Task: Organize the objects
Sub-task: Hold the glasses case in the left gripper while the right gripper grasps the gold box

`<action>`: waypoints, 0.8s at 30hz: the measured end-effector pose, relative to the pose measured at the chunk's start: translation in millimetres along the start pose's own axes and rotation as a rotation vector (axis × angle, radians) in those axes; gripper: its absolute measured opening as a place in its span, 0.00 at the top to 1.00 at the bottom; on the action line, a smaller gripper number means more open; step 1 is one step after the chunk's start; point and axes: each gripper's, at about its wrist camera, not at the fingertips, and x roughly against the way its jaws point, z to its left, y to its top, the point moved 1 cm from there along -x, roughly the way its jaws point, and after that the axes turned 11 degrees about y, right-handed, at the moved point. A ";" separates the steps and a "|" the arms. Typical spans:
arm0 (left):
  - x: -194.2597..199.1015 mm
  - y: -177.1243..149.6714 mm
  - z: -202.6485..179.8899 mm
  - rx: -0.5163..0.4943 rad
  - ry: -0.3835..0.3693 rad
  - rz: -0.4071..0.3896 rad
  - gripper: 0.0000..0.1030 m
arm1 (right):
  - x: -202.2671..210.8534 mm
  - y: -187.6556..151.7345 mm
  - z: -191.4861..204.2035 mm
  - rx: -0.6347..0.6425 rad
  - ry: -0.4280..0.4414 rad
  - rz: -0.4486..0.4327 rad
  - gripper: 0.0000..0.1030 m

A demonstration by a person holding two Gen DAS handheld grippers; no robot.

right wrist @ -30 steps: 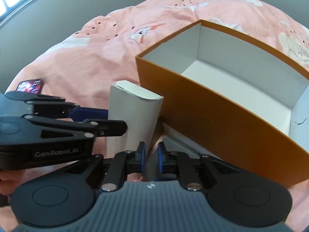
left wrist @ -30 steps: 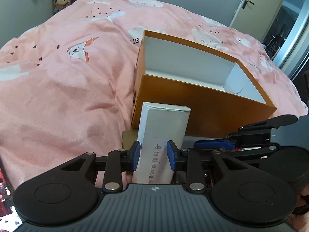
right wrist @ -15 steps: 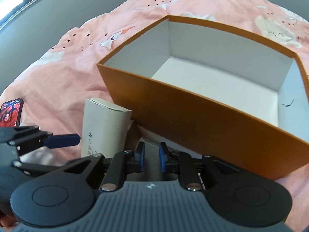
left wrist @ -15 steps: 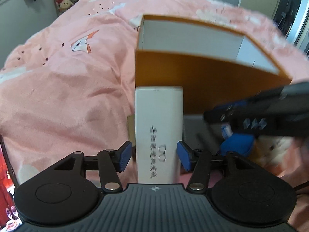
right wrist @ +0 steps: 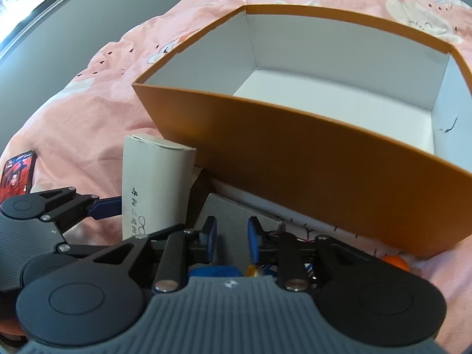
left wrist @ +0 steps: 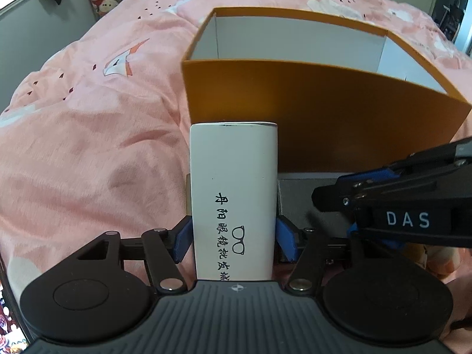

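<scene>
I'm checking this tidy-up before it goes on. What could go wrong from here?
1. The white carton sits between the left hand-held gripper, whose jaws have just been opening; loose on the soft duvet, it may tip or slide.
2. The right hand-held gripper works close beside the left; they could collide.
3. The orange box has a tall near wall; a low lift could snag the carton.

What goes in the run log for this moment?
left gripper: jaws just been opening, white glasses box between | right gripper: jaws just been opening, nothing between | orange box: nothing seen inside
</scene>
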 end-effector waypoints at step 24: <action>14.1 -3.8 118.2 0.367 -0.093 -0.014 0.33 | -64.3 18.6 54.9 0.341 0.053 0.206 0.53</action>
